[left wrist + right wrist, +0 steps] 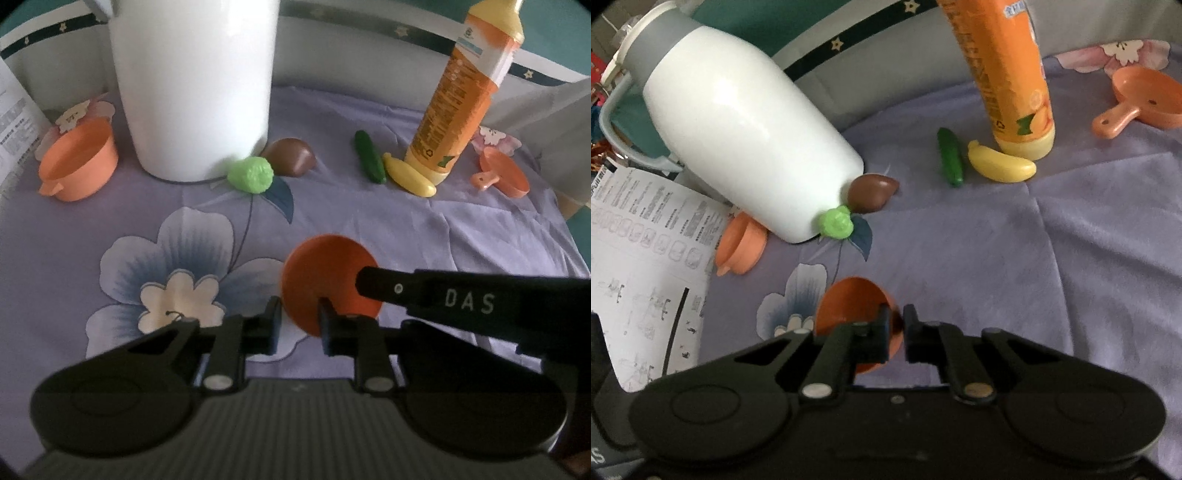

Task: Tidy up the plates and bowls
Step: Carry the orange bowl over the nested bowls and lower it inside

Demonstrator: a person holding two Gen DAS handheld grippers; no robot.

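While both grippers bore on the small round orange plastic plate (pixel 325 280) lying on the lilac flowered bedsheet (pixel 424 229), the left gripper (pixel 298 320) had its jaws clamped on the plate's near rim and the right gripper (pixel 895 322) had its jaws pinched together on the opposite edge. Judging by this, the pick-up step was in hand. Next it called for a level lift toward the orange plastic pot (pixel 79 162) beyond, beside the tall white jug (pixel 195 85).

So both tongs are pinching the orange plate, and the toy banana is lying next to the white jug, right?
Not quite. In the right wrist view the banana lies beside the orange bottle, not the white jug. Both tongs do pinch the orange plate.
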